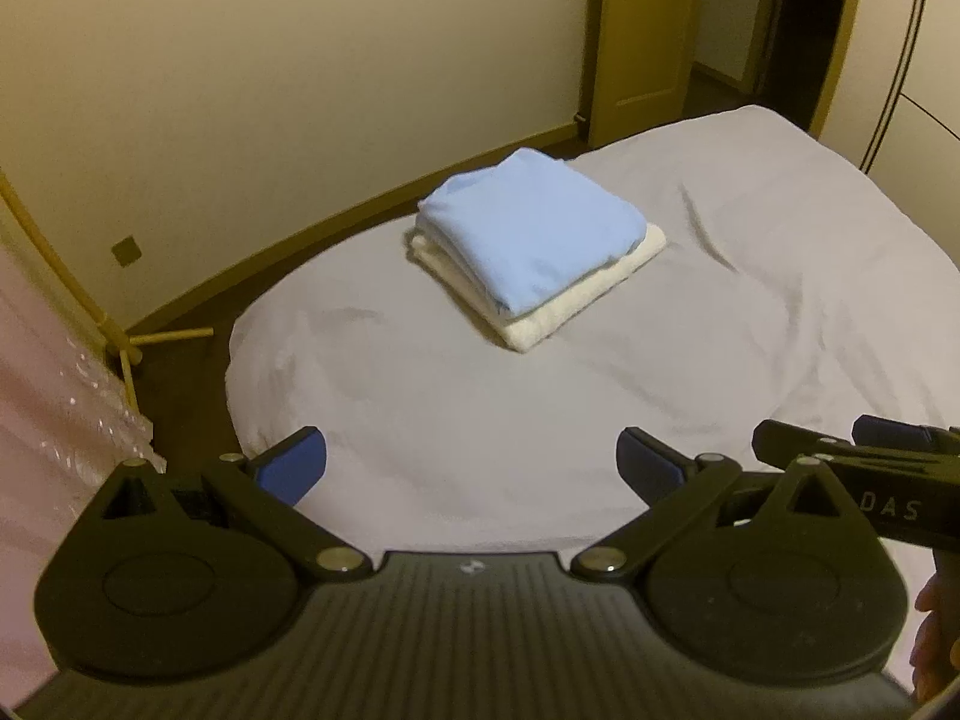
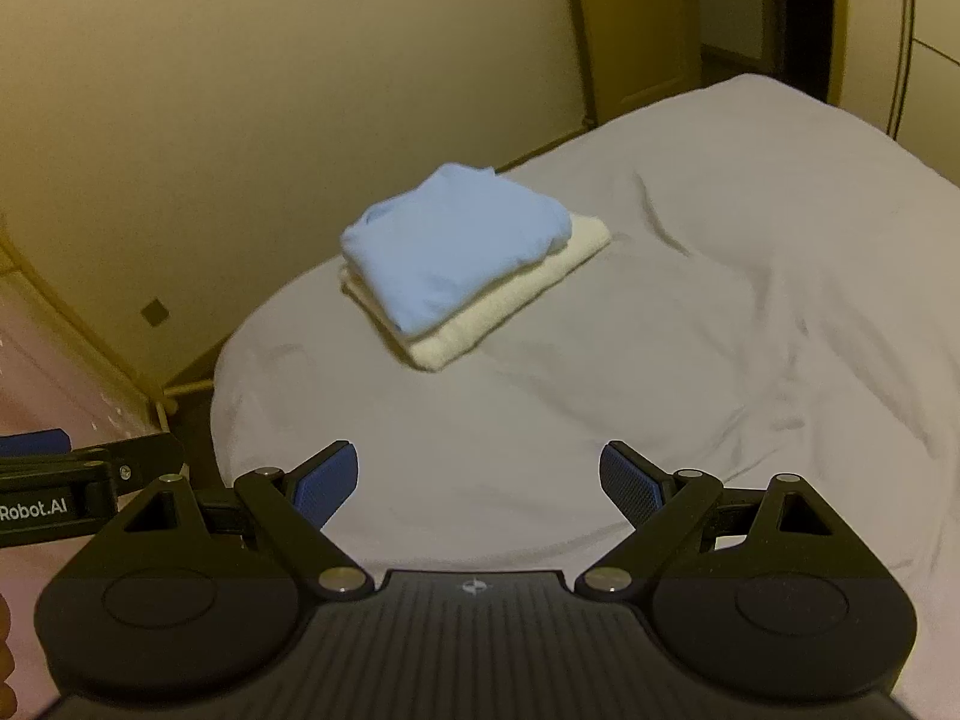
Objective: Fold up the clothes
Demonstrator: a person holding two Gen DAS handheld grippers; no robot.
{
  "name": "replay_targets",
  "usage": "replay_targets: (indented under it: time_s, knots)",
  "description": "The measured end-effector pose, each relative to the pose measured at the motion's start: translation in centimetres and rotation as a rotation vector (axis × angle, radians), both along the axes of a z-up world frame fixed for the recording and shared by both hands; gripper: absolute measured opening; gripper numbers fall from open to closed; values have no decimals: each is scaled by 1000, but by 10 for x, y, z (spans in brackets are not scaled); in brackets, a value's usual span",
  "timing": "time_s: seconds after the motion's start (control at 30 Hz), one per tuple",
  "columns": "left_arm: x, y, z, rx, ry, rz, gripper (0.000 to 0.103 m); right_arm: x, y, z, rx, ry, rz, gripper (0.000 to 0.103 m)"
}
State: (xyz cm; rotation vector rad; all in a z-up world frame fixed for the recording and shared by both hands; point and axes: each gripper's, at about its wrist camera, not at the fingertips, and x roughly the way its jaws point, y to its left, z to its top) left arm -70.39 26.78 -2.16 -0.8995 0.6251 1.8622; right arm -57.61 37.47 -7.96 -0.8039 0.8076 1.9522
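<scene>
A folded light blue garment [image 1: 531, 228] lies on top of a folded cream towel [image 1: 576, 300], stacked near the far left edge of the bed. The right wrist view shows the same blue garment [image 2: 450, 246] on the cream towel [image 2: 510, 300]. My left gripper [image 1: 471, 465] is open, held above the near part of the bed, well short of the stack, with nothing between its fingers. My right gripper [image 2: 480, 483] is also open and holds nothing, at a similar distance from the stack. The right gripper's side shows at the right edge of the left wrist view.
The bed [image 1: 540, 420] has a wrinkled pale grey sheet. A wall and dark floor strip run along its left side. A wooden door [image 1: 642, 30] and a dark doorway stand at the far end. Pink bubble wrap [image 1: 54, 396] and a wooden stand sit at left.
</scene>
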Motion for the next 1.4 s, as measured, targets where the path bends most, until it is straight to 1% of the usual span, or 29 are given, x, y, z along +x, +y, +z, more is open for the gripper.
replay_targets:
  time_s: [0.17, 0.4, 0.83, 1.0, 1.27, 1.4]
  knots:
    - [8, 6, -13, -31, -13, 27, 102, 2, 11, -15, -18, -38, 27, 90]
    - [16, 15, -19, -52, 2, 29, 102, 2, 26, -24, -30, -48, 44, 90]
    - [16, 36, -26, -87, 14, 34, 102, -4, 54, -19, -5, -53, 70, 90]
    - [12, 39, -27, -93, 14, 51, 102, -10, 62, -16, 7, -58, 86, 90]
    - [1, 41, -26, -72, 27, 101, 102, -18, 66, -11, 16, -49, 103, 90]
    - [-3, 42, -23, -69, 27, 102, 102, -20, 64, -9, 17, -47, 108, 90]
